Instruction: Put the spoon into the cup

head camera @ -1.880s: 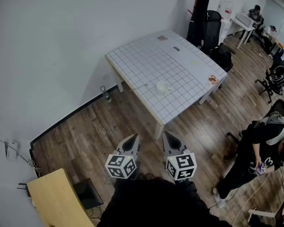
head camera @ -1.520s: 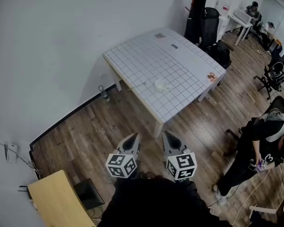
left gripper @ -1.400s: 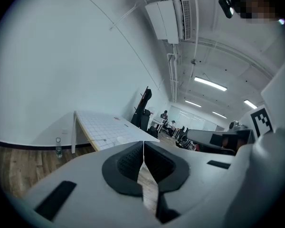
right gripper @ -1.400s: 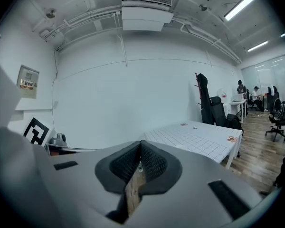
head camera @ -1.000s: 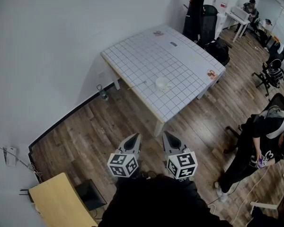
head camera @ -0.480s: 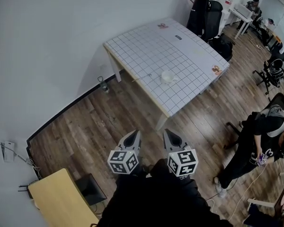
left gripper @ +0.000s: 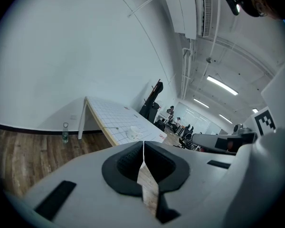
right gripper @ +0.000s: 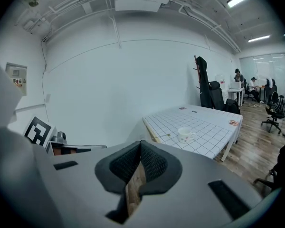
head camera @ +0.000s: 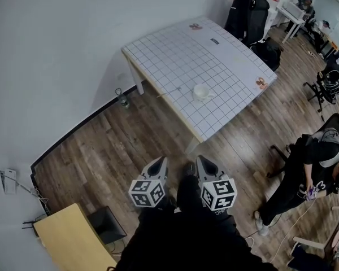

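Observation:
A white cup stands near the front edge of the white grid-topped table. The thin spoon lies just left of it on the table. Both show small in the left gripper view, cup and spoon, and in the right gripper view, cup and spoon. My left gripper and right gripper hang side by side over the wooden floor, well short of the table. Both are shut and empty, as the left gripper and right gripper also show in their own views.
A bottle stands on the floor by the wall, left of the table leg. A person in dark clothes stands at the right. A wooden desk is at lower left. Office chairs and a coat stand lie beyond the table.
Both grippers have sunk slightly and the table has drawn a little nearer. The carrier's leg now shows between the grippers. The jaws stay shut.

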Available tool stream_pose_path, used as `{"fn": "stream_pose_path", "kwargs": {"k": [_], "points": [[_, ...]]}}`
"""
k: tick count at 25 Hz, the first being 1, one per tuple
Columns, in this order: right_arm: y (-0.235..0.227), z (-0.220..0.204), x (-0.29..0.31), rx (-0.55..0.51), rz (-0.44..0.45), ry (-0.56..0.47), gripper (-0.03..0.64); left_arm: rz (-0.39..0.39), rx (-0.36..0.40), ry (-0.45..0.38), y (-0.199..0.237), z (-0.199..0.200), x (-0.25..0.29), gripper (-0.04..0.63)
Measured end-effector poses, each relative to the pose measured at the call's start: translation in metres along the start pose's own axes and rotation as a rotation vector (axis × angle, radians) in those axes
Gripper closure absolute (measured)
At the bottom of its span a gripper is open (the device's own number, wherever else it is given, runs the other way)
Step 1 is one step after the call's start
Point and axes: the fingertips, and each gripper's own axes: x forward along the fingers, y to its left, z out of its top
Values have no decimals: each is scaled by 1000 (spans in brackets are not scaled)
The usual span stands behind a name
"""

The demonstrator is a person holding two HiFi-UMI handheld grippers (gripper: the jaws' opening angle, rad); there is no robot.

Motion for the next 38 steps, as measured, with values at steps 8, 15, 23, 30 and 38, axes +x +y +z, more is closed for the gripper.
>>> {"fn": "stream_pose_path", "kwargs": {"k": [8, 15, 23, 30, 38], "points": [[-54, 38, 63, 16, 27, -13, 595, 17, 11, 7, 9, 37, 79, 558], [-113, 64, 117, 18, 66, 2, 595, 46, 5, -5, 8, 70, 163, 558], [-161, 89, 176, 20, 119, 37, 595, 97, 4, 26, 19, 91, 240, 558], [-187, 89, 207, 49, 148, 74, 595, 148, -15, 68, 32, 88, 269, 558], [-197, 70, 242, 64, 145, 141, 595, 164, -26, 66, 55, 89, 293, 558]]}}
